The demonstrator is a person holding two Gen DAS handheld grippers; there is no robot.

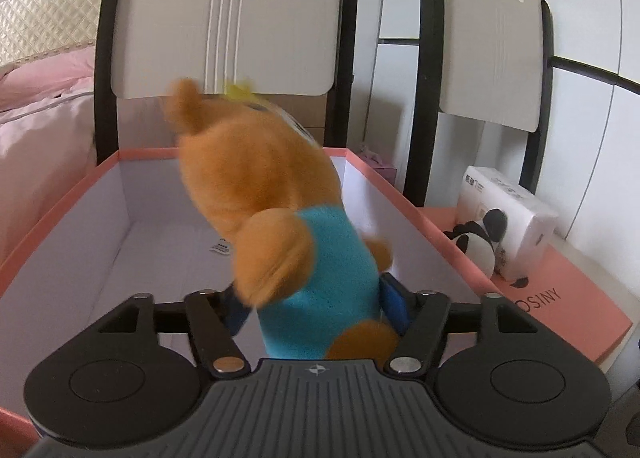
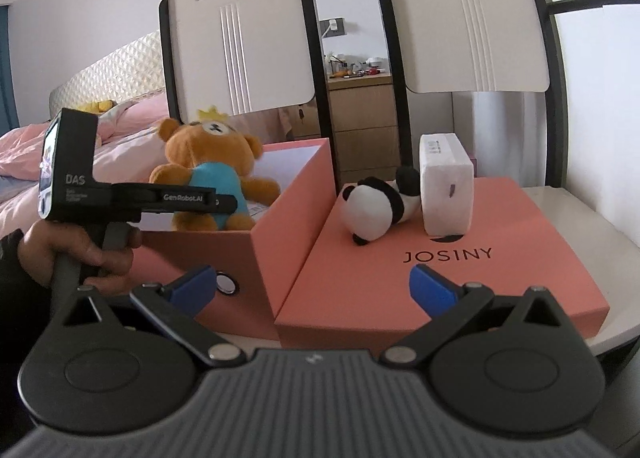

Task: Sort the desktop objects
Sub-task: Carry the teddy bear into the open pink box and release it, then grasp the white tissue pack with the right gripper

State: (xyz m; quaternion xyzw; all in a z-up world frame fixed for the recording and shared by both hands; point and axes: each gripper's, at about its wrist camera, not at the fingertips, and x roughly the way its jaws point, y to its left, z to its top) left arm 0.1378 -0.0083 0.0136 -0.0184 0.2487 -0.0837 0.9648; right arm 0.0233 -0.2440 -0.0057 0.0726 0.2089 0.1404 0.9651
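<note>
Bedroom setup, two white chairs behind the surface [image 2: 568, 214]. Left gripper [image 1: 316, 304] has its fingers clamped on the teddy bear [image 1: 276, 210], orange fur and blue shirt, hanging over the open pink box [image 1: 384, 182], probably to drop it in. Right gripper [image 2: 314, 288] is spread wide, holding nothing, near the toy panda [image 2: 374, 210] on the lid [image 2: 500, 278].

At the frame's bottom, the right gripper [image 2: 316, 290] has its blue-padded fingers [image 2: 434, 290] spread wide apart with nothing between them. Left of centre, the left gripper [image 2: 224, 202] clasps a brown teddy bear [image 2: 212, 174] in a blue shirt over the open pink box [image 2: 280, 194]. To the right, a toy panda [image 2: 376, 208] lies on the pink lid [image 2: 460, 274], touching a white tissue pack [image 2: 444, 182].
</note>
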